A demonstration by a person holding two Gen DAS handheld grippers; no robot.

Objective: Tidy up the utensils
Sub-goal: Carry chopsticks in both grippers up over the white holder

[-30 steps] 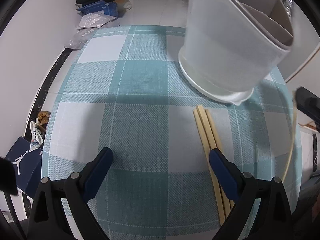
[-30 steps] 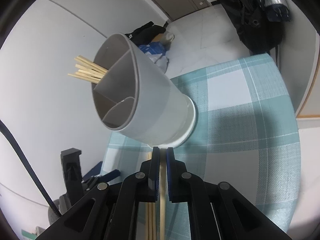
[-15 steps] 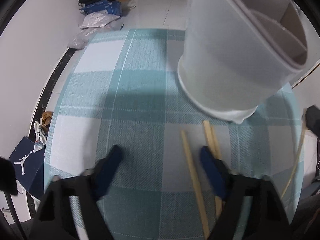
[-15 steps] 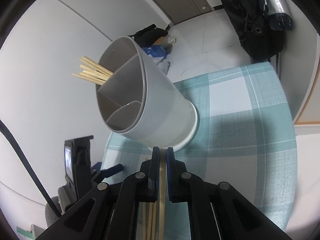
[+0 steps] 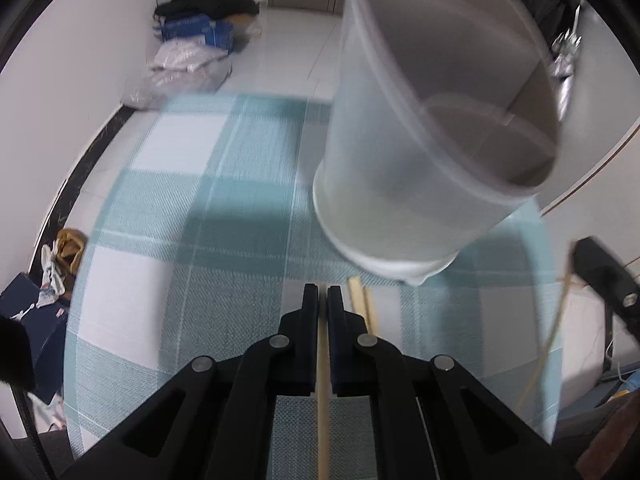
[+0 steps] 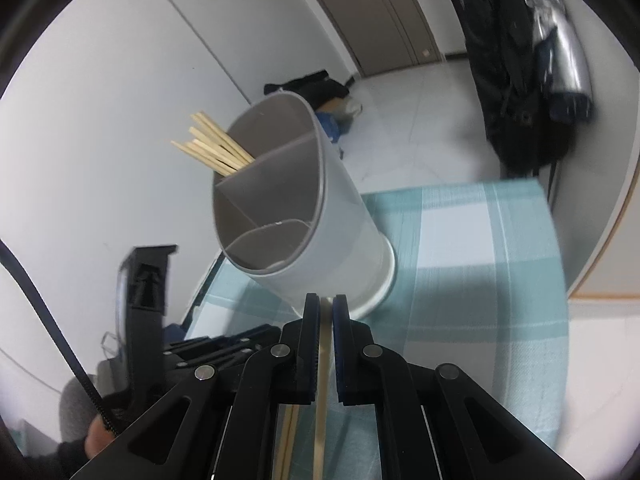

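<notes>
The left gripper (image 5: 323, 294) has just been closing, and its jaws are now clenched on a single wooden chopstick (image 5: 322, 420) that runs back between them toward 6 o'clock; a second ago they stood wide apart over the checked tablecloth (image 5: 224, 280). Two more chopsticks (image 5: 362, 300) lie on the cloth just beside the jaws at 1 o'clock, their far ends close to the foot of the grey utensil holder (image 5: 420, 152), which fills the 1 to 2 o'clock part of the left wrist view.

The right gripper (image 6: 326, 302) is clamped on its own chopstick (image 6: 320, 412), as it was a second ago, and the divided holder (image 6: 304, 216) now sits further from it, at 11 o'clock, with a bundle of chopsticks (image 6: 212, 146) sticking out of its far compartment.

So both hands now carry one stick each. The likely next step is dropping them in with the bundle, while the two loose sticks remain to collect.
</notes>
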